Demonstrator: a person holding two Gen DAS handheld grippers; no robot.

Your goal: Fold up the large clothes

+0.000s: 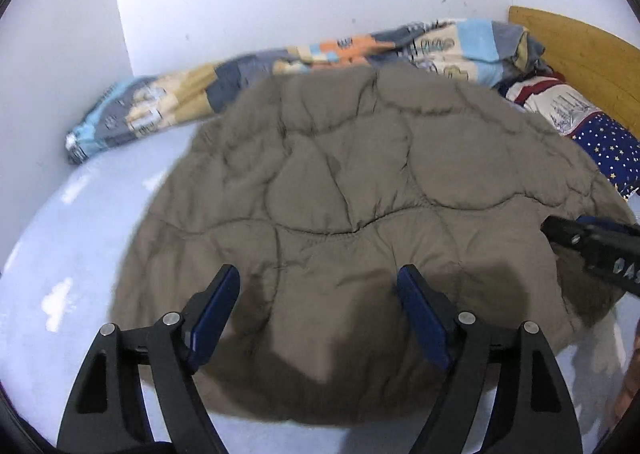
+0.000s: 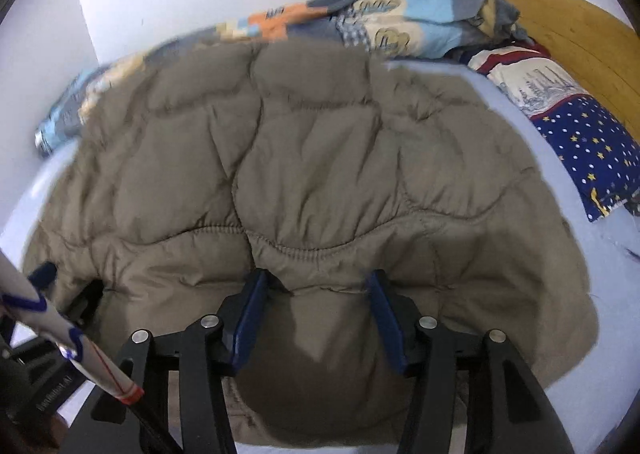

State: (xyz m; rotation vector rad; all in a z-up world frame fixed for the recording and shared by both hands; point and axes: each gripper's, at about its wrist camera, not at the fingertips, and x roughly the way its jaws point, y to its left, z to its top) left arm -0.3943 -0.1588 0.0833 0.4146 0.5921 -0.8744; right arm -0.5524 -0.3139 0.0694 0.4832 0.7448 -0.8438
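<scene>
Two grippers are hovering over the near edge of a taupe quilted jacket that is lying spread on a bed with a pale blue sheet. The jacket is covering most of the middle of the mattress, its far edge touching a patchwork blanket bunched along the wall side, while a star-patterned pillow is sitting near the wooden headboard at the right end.

The left gripper is standing with its jaws wide apart; the fabric is passing beneath and between the blue pads, but they are not pressing on it. The right gripper is standing narrower, and a puffed ridge of the jacket's near edge is bulging up between its fingers; whether the pads are actually pinching that ridge or merely bracketing it I cannot tell.

Judging by the layout, the jacket is looking like a rounded, doubled-up mass with no sleeves showing, so at least one fold is probably already in place. What is remaining, as far as can be judged, is taking the near edge and bringing it over toward the blanket side to make a compact bundle, then flattening it.
</scene>
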